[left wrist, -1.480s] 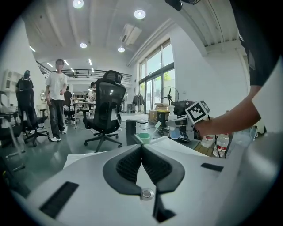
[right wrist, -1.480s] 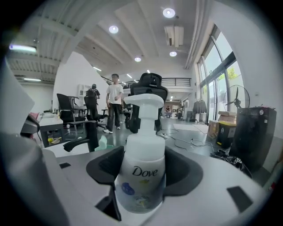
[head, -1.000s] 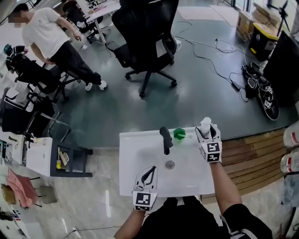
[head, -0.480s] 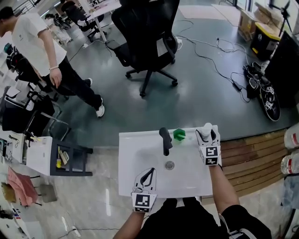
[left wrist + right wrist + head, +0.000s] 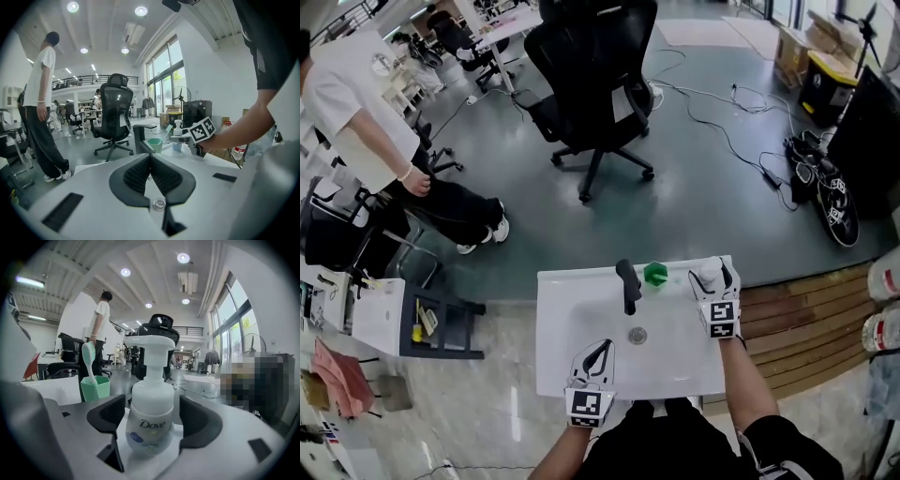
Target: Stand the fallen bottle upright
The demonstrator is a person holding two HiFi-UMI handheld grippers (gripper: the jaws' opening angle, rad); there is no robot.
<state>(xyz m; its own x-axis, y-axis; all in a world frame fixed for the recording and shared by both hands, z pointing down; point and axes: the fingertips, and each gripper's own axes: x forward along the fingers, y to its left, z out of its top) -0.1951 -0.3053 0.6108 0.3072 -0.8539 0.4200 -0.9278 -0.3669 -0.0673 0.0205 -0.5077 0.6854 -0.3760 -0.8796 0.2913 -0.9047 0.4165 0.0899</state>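
Now upright: bottle stands on the counter's back right corner, near the green cup. Right gripper brackets it, jaws opening, with a gap on either side; likely a release, since the bottle bears its own weight. Left gripper rests idle at the front edge, jaws pressed together, empty.

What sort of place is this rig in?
Probably an open-plan office or lab with a mock washroom station: a black office chair and loose cables on the floor, plus a white sink carrying a pump bottle.
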